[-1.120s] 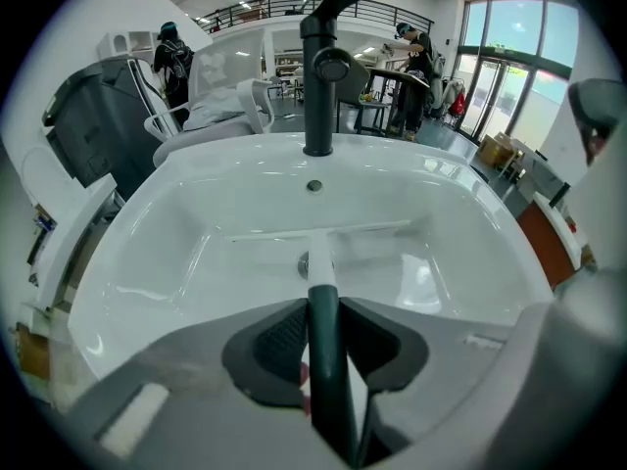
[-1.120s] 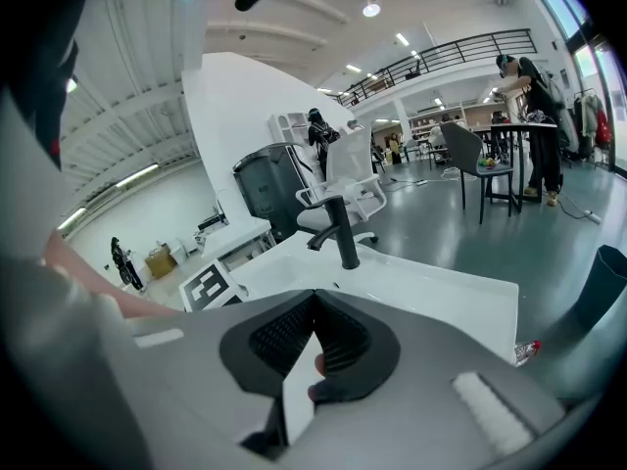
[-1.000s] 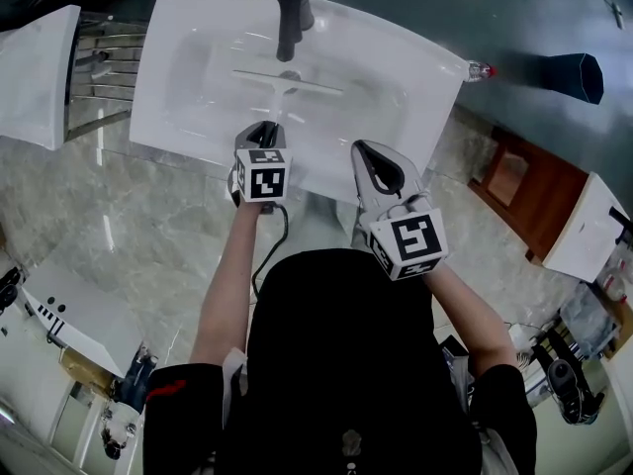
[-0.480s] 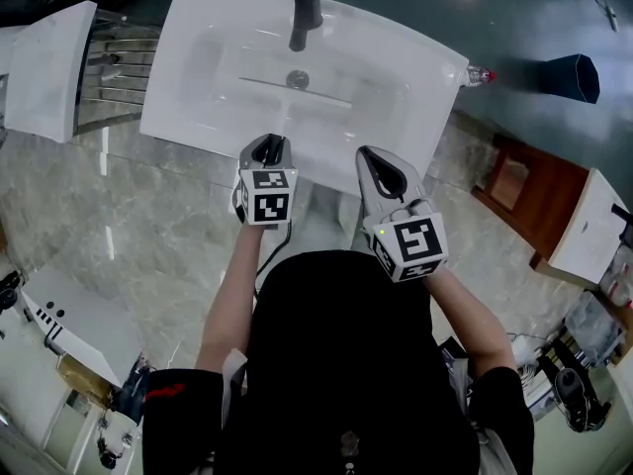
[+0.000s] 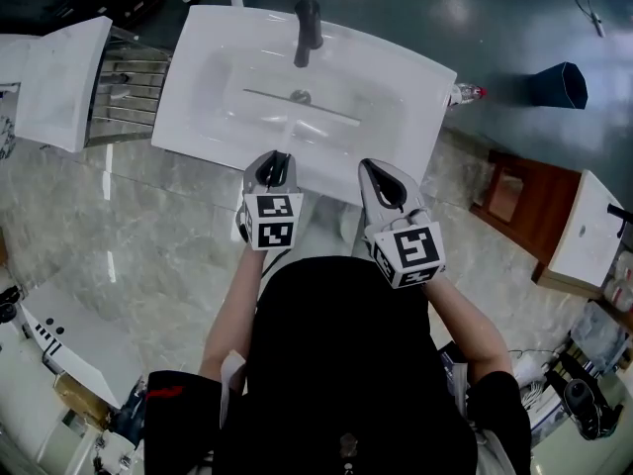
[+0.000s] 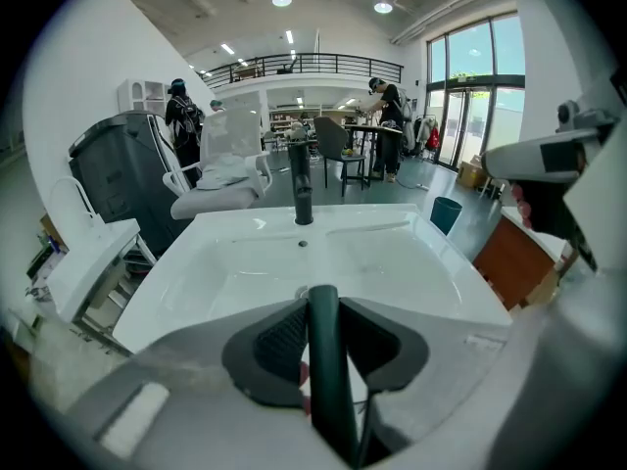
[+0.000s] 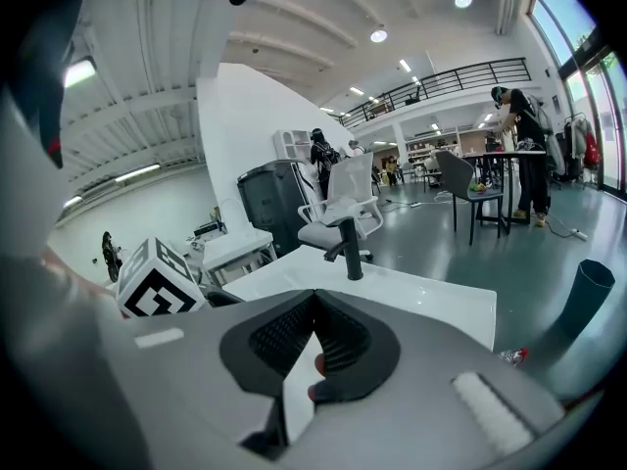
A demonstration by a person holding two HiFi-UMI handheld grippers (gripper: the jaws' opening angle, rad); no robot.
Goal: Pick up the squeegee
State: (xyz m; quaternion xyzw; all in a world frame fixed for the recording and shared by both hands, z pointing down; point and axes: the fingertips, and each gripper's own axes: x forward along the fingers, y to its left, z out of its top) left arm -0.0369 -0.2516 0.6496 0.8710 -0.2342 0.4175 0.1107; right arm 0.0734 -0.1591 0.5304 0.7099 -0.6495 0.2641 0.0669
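Observation:
The squeegee's dark handle (image 6: 326, 380) stands upright between the pads of my left gripper (image 6: 321, 306), which is shut on it. In the head view my left gripper (image 5: 275, 158) hovers over the front rim of the white sink (image 5: 198, 87). A thin pale bar (image 5: 302, 107) that may be the blade crosses the basin just beyond it. My right gripper (image 5: 374, 166) is beside it to the right, over the same rim. Its fingertips meet with nothing held (image 7: 313, 297). The black faucet (image 5: 308, 28) rises at the sink's back edge.
A white counter (image 5: 59, 77) and a metal rack (image 5: 129, 82) stand left of the sink. A small bottle (image 5: 468, 93) lies at its right corner, with a dark bin (image 5: 559, 85) and a wooden cabinet (image 5: 509, 196) beyond. An office chair (image 6: 220, 179) stands behind the faucet (image 6: 303, 189).
My left gripper has risen from the basin and drawn back to the front rim with the handle still in it. The right gripper has shifted a little.

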